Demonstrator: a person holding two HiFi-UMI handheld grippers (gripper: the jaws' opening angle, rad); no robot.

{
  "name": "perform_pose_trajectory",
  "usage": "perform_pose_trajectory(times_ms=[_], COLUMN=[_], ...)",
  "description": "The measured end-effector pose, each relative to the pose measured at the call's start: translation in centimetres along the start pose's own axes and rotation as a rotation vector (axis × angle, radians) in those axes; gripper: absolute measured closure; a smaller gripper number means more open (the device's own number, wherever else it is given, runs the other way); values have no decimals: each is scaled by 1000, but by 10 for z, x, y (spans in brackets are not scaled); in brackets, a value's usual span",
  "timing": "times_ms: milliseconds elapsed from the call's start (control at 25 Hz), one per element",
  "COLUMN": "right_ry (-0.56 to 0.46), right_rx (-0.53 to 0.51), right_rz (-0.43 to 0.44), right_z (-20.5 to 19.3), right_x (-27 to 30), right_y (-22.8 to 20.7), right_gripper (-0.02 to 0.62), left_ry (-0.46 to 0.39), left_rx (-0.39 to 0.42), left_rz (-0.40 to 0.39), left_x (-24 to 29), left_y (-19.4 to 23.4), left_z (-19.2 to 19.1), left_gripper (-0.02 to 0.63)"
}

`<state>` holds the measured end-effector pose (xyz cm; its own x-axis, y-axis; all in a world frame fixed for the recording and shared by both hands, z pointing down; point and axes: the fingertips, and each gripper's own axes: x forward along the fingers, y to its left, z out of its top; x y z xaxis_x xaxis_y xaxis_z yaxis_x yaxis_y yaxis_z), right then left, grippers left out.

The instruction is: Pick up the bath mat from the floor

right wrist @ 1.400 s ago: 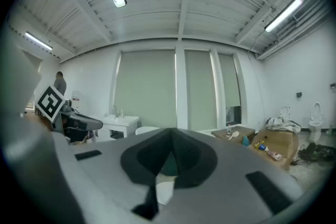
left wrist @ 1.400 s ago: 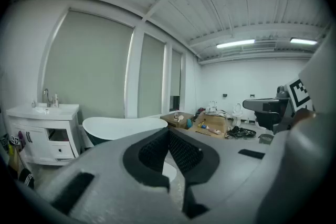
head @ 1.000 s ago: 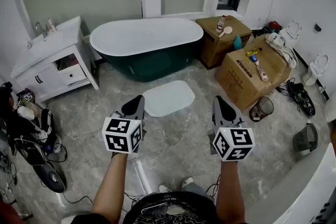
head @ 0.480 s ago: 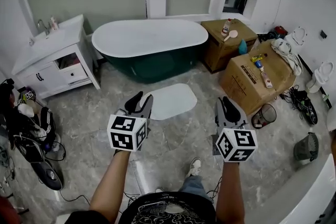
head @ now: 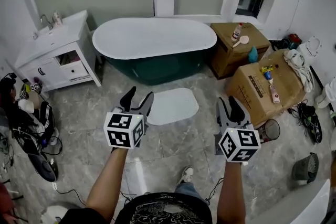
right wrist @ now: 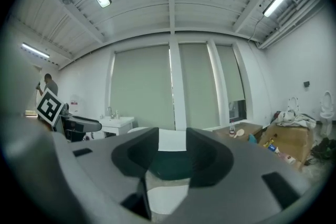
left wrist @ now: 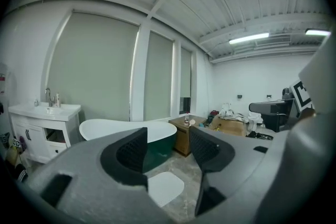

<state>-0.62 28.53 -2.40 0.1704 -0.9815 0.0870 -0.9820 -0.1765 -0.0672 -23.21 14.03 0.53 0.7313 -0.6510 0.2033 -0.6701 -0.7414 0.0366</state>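
A white bath mat (head: 171,105) lies flat on the grey marble floor in front of the bathtub (head: 155,39). In the left gripper view the bath mat (left wrist: 164,188) shows low between the jaws, far ahead. My left gripper (head: 136,99) hovers just left of the mat, high above the floor; its jaws are opening with nothing between them. My right gripper (head: 229,107) hangs to the mat's right, jaws opening too and empty. Through its jaws I see the bath mat (right wrist: 167,199) and the tub.
A white vanity (head: 58,55) stands at the left, with bags and cables (head: 29,128) on the floor beside it. Cardboard boxes (head: 268,86) and a wooden cabinet (head: 239,47) crowd the right. A wire bin (head: 269,130) sits near my right gripper. The person's shoe (head: 184,174) is below.
Both grippers' jaws have spread apart from shut. The view has shifted closer to the tub, and the person has stepped forward; both grippers stay held out in front.
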Motion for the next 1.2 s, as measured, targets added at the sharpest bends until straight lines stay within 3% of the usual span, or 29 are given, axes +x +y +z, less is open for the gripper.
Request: perform_pose_trajectory(times_ms=[440,880,1200], right_ry=[24,52,62], right_rx=[4,15,-10], right_rz=[145,284,314], right_z=[14,2,-5], right_x=[99,179,259], right_y=[-101,-102,-91], right_gripper=[382,342,338], left_ry=[15,11,-7], left_rx=[-15,-50,-92], left_rz=[169,331,379], left_x=[90,112,157], left_y=[-15,25,89], left_z=[22,25,17], left_gripper=[298,296,296])
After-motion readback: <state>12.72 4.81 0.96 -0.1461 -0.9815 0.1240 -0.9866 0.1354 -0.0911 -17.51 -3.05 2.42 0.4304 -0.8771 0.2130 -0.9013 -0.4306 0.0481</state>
